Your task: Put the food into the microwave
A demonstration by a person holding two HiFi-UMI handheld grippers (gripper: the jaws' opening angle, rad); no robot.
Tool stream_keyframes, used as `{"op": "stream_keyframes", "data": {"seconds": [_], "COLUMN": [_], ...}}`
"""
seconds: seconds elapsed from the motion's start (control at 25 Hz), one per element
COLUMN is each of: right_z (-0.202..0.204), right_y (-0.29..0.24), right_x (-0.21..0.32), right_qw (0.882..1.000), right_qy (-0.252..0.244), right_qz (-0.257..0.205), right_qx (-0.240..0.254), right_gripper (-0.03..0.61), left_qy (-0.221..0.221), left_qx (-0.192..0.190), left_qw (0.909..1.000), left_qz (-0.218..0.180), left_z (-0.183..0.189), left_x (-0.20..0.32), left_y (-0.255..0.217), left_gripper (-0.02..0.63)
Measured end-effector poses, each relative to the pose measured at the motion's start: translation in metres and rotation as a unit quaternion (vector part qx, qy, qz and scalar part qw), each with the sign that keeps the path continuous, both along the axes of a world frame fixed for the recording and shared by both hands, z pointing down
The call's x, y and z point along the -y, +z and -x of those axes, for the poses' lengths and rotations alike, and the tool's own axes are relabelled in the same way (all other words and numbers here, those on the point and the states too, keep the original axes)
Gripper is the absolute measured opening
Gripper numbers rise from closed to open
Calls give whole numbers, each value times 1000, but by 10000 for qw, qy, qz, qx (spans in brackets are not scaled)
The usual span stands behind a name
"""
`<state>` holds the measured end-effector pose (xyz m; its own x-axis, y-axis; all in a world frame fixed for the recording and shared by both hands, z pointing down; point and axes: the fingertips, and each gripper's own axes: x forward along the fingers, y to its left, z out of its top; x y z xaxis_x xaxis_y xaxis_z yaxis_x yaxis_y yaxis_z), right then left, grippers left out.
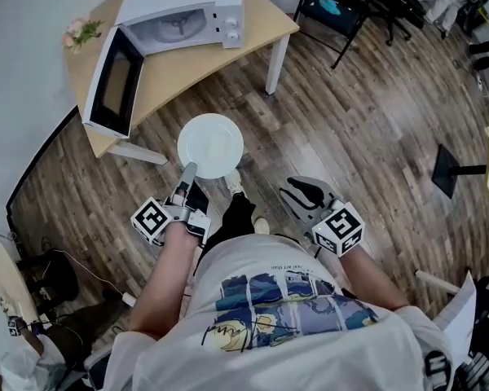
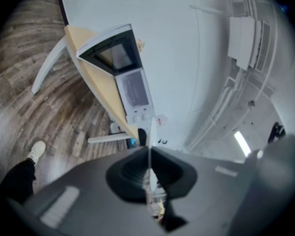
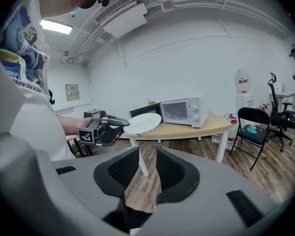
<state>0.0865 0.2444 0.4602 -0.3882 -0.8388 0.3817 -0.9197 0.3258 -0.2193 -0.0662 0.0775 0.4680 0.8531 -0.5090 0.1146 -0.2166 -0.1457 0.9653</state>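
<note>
A white plate (image 1: 210,145) with something pale on it hangs level above the wood floor, short of the table. My left gripper (image 1: 187,172) is shut on its near rim. In the left gripper view the plate (image 2: 149,146) shows edge-on as a thin white line between the closed jaws. The white microwave (image 1: 186,19) stands on the wooden table (image 1: 179,68) with its door (image 1: 114,80) swung wide open. My right gripper (image 1: 295,187) is held beside the person's body, open, with only floor between its jaws (image 3: 146,168). From there I see the plate (image 3: 142,123) and the left gripper (image 3: 101,128).
A black folding chair (image 1: 330,10) stands right of the table, seen again (image 3: 253,127) in the right gripper view. A white table leg (image 1: 275,63) drops to the floor. The person's foot (image 1: 234,184) is below the plate. A flower bunch (image 1: 81,32) lies at the table's left corner.
</note>
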Motion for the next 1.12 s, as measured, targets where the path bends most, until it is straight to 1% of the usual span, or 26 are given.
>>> {"op": "stream_keyframes", "data": {"seconds": [0.2,0.32,0.48,0.56,0.76,0.88,1.12], "right_z": [-35,-55,-79,-82,-88,-94,-121], "right_y": [-4,-15,-17,-17,-21,-22,-14], "right_x": [56,93,148,175,231,248,288], "right_qw": [9995,9989,9981,9980,9979,9981,9991], "right_qy": [263,380,459,464,500,507,279], "right_qz": [42,37,112,126,62,90,147], "right_qx": [-138,-260,-391,-410,-398,-328,-285], "right_gripper": [87,55,32,29,28,26,25], "left_qy": [-84,-150,-222,-255,-380,-538,-944], "left_qx": [-3,33,-71,-120,-78,-44,-35], "left_qw": [10000,9998,9997,9996,9992,9985,9953], "left_qz": [3,-86,-93,-51,63,122,216], "left_z": [-18,-28,-49,-55,-67,-73,-89], "left_x": [68,116,180,209,274,305,363], "left_y": [12,12,11,14,28,34,54], "left_gripper": [21,21,20,21,21,21,21]}}
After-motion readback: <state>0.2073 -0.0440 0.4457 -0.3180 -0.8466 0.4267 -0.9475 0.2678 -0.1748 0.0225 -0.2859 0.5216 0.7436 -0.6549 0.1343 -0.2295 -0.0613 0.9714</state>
